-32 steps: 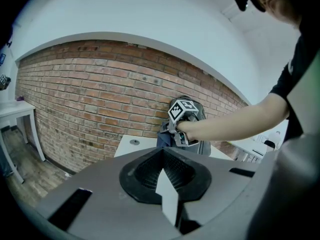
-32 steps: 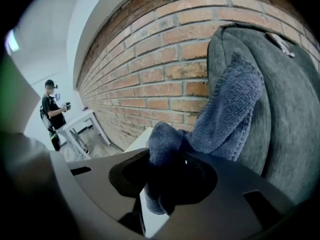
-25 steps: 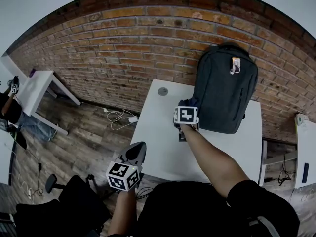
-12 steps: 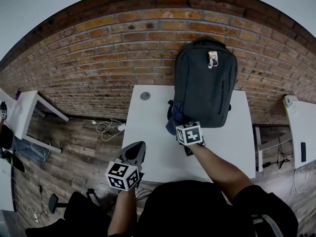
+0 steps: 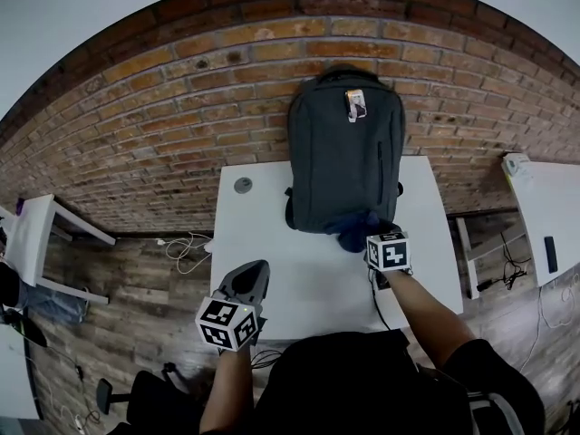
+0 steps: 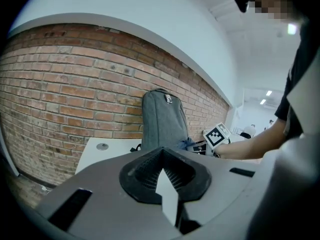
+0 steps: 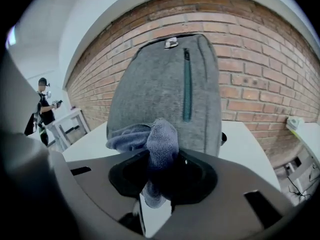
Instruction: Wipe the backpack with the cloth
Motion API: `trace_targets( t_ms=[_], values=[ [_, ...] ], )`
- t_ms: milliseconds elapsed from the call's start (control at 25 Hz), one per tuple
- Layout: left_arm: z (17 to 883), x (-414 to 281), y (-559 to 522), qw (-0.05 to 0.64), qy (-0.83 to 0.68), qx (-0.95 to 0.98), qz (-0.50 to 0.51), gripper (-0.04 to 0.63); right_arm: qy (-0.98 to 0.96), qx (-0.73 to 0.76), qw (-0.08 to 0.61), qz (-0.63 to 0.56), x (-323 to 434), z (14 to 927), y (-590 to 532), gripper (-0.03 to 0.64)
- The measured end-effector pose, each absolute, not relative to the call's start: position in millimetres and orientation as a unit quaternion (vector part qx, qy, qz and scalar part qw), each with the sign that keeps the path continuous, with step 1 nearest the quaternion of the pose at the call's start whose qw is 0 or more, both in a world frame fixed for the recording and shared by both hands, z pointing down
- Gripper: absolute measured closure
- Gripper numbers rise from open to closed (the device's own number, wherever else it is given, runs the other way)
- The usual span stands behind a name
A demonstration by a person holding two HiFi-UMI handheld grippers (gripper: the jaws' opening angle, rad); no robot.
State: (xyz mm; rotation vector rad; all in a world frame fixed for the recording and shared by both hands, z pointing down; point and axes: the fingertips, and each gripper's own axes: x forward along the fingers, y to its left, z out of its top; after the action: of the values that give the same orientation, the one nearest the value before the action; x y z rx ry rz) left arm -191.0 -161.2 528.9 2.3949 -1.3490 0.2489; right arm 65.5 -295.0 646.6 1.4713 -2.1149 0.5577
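A dark grey backpack (image 5: 345,157) stands upright on the white table (image 5: 299,270), leaning on the brick wall; it also fills the right gripper view (image 7: 160,94) and shows in the left gripper view (image 6: 162,121). My right gripper (image 5: 372,236) is shut on a blue-grey cloth (image 5: 355,229), bunched between its jaws (image 7: 152,149) and pressed against the backpack's lower right front. My left gripper (image 5: 246,284) hangs off the table's front left edge, shut with nothing in it.
A round grommet (image 5: 243,185) sits in the table's far left corner. Cables (image 5: 186,243) lie on the wooden floor at left. Another white table (image 5: 544,234) stands at right, a small one (image 5: 32,234) at left. A person (image 7: 45,109) stands far left.
My right gripper has carried the cloth rightward along the backpack's lower front, from its left side to its right side. The left gripper has stayed where it was.
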Motion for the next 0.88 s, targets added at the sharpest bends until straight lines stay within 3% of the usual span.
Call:
trace_targets(
  t_ms=[440,880],
  values=[
    [526.8,-176.8,-162.5,0.186,-0.474,0.856,0.091,0.604,-0.735,0.627,0.199,0.163,168.1,628.6,-291.5,0.506],
    [522.7,-202.1,-176.0,0.182,-0.501,0.843,0.074,0.604,-0.751,0.653,0.079,0.058,171.1,510.1,-260.9,0.506]
  ],
)
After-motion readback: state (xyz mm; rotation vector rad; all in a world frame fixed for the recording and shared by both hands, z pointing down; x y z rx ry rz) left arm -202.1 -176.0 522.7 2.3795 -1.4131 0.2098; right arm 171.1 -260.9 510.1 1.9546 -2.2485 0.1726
